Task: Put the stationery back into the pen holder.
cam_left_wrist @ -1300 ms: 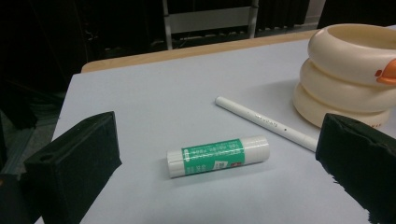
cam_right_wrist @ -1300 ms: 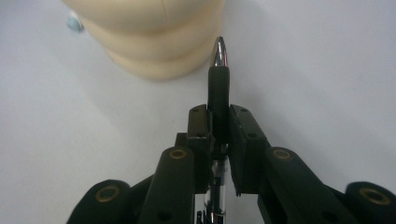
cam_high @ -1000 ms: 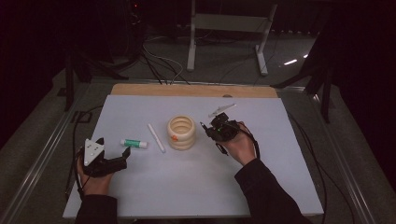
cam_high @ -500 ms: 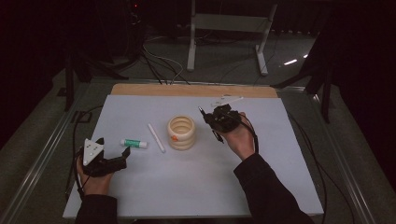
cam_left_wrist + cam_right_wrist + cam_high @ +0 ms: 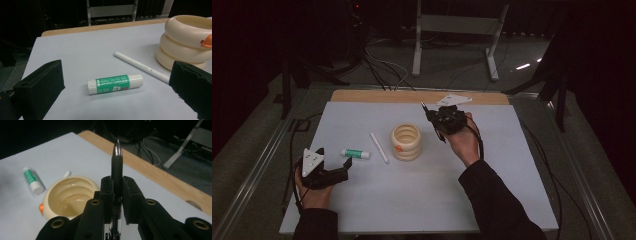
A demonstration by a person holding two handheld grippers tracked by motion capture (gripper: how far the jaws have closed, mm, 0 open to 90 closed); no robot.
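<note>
1. In the right gripper view, the right gripper (image 5: 117, 187) has its jaws pressed on a black pen (image 5: 117, 165), whose silver tip points up and away from the camera. The high view shows this pen only as a thin dark tip (image 5: 424, 106) at 10 o'clock from the right gripper (image 5: 438, 124).
2. In the left gripper view, the left gripper (image 5: 120, 87) has its jaws wide apart with nothing between the pads. A green glue stick (image 5: 115, 83) lies on the sheet just beyond them. Farther at 1 o'clock lies a white stick (image 5: 140, 66), and then the cream ringed cup (image 5: 186, 40) with an orange spot.
3. In the high view, the left gripper (image 5: 334, 172) rests on the white sheet (image 5: 412, 200) at the near left. The glue stick (image 5: 355, 154) is just at 1 o'clock from it.
4. Compared with one second ago, the right hand (image 5: 464, 142) has risen and moved away from the person. The pen is now above the table, at 2 o'clock from the cup (image 5: 406, 142). The left hand (image 5: 312, 192) has kept its place.
5. The white stick (image 5: 379, 147) lies between the glue stick and the cup, touching neither.
6. Beyond the sheet runs the wooden table edge (image 5: 377, 96), then cables (image 5: 382, 65) and a metal stand (image 5: 454, 25) on the dark floor.
</note>
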